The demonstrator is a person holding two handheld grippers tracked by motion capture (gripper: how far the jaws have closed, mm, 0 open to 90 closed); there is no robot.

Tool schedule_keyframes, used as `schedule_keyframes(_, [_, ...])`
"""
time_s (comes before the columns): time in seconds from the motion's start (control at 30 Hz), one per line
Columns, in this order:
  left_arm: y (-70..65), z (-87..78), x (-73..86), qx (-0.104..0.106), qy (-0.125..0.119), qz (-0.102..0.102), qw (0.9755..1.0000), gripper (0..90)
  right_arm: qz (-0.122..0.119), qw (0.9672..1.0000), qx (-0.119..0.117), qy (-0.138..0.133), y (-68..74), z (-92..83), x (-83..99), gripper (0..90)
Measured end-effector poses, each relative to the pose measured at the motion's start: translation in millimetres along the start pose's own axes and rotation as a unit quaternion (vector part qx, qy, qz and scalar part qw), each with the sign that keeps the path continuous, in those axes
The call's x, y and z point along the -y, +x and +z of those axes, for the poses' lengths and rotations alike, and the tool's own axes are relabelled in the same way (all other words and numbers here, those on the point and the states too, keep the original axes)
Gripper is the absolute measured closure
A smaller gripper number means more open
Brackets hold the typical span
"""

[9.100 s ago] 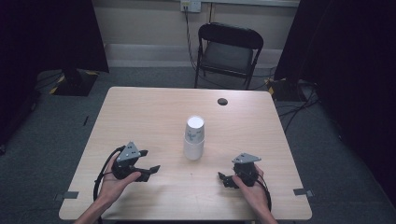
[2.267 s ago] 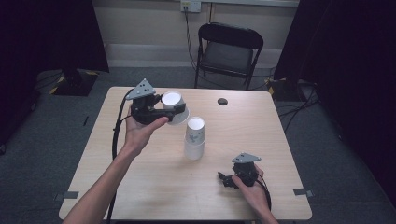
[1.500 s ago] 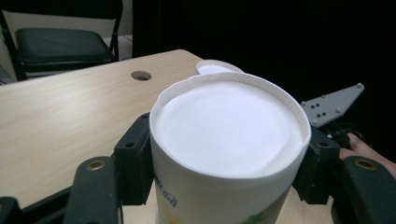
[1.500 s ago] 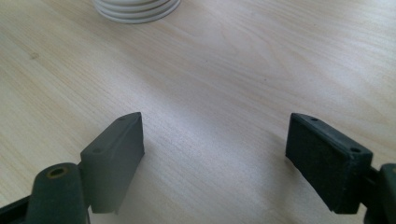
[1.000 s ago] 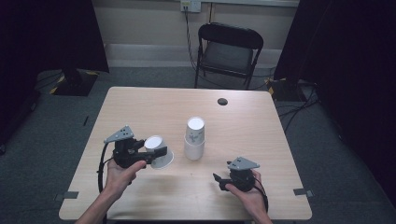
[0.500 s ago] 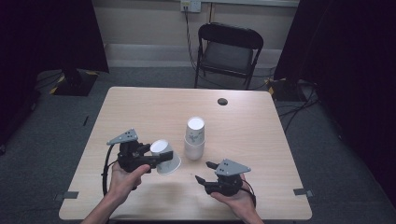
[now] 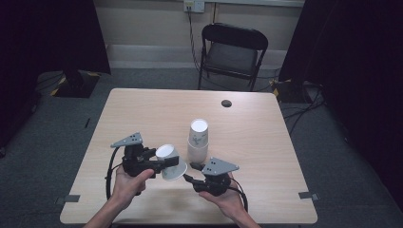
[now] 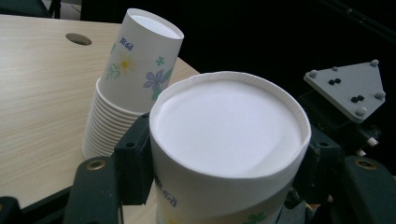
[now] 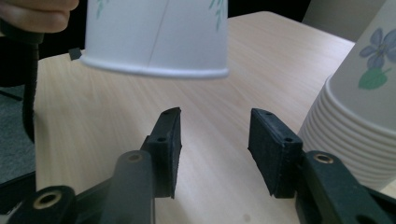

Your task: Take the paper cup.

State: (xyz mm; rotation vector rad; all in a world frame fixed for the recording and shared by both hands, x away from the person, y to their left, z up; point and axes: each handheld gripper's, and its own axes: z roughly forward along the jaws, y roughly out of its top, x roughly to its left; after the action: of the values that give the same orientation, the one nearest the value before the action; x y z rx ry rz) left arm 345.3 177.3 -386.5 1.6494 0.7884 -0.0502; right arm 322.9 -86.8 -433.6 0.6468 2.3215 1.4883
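One paper cup [image 7: 170,161] hangs clear of the wooden table [image 7: 142,114], clamped upside down between the jaws of the left gripper [image 7: 153,158], whose pads press on the cup's wall just under its closed base. In the left gripper view that base faces the camera, and small flower prints show on the side. Just right of the held cup, a stack of paper cups [image 7: 197,141] stands upside down near the middle of the table, with the same floral print on its top cup. Further right and nearer the person, the right gripper [image 7: 189,173] points toward the held cup's rim. Its jaws have just been closing, yet they stand apart with nothing between them; the cup's rim hangs above and beyond their tips, untouched.
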Motion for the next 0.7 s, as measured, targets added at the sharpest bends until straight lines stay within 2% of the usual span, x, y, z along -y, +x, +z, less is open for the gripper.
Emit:
schedule_keyframes(0.2, [-1.2,-0.1,1.2,0.000,-0.001,-0.005,1.0000,34.9,-0.007,0.9999,0.002,-0.010,-1.8,5.1,-4.7,58.8])
schedule_keyframes(0.27, [0.0,0.0,0.7,0.001,-0.003,-0.008,1.0000,34.9,-0.003,0.9999,-0.002,-0.014,-2.0,5.5,-6.5,58.8])
schedule_keyframes(0.6, [-4.5,7.2,3.5,0.020,0.003,-0.020,0.9996,34.9,-0.014,0.9993,-0.003,-0.033,0.8,3.9,-6.1,65.2])
schedule_keyframes(0.7, [-4.7,7.4,3.9,0.024,0.008,-0.016,0.9996,34.9,-0.019,0.9989,-0.002,-0.043,2.0,2.0,-5.5,66.2])
